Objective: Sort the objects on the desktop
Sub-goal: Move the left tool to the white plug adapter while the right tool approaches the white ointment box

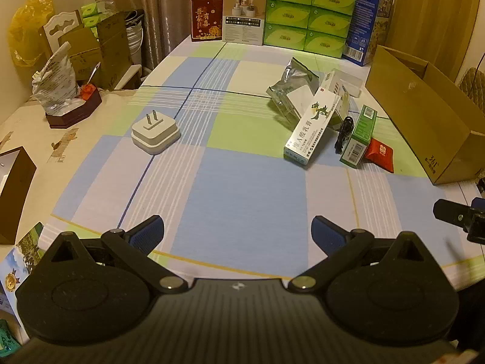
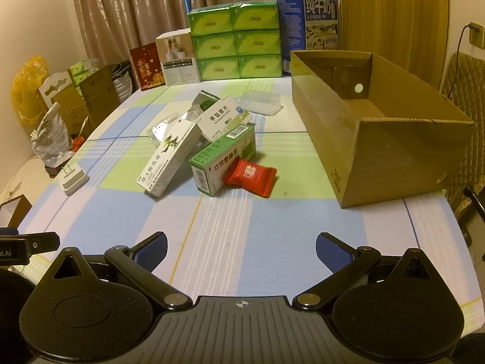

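**Inspector:** Two grippers were in view, both with nothing in them. The left gripper had its jaws spread wide over bare tablecloth near the table's front edge. The right gripper stood the same way, jaws fully apart, nothing between the blue pads.

**Clerk:** And the items to be sorted?

**Inspector:** A white plug adapter lay alone toward the left edge of the table, prongs up, well apart from the rest. The main pile sat right of centre. A long white box leaned tilted against the others. Just beside it lay a green box, with a red sachet touching its near end. Behind those sat a white medicine box and a silver foil pouch, overlapping. A black cable lay between the long white box and the green box. A clear plastic tray rested farther back.

**Clerk:** Any container?

**Inspector:** An open cardboard box stood along the right edge, near the pile but not touching it. Its visible interior held nothing.

**Clerk:** The far edge?

**Inspector:** Stacked green tissue packs were lined up there, beside a blue milk carton.
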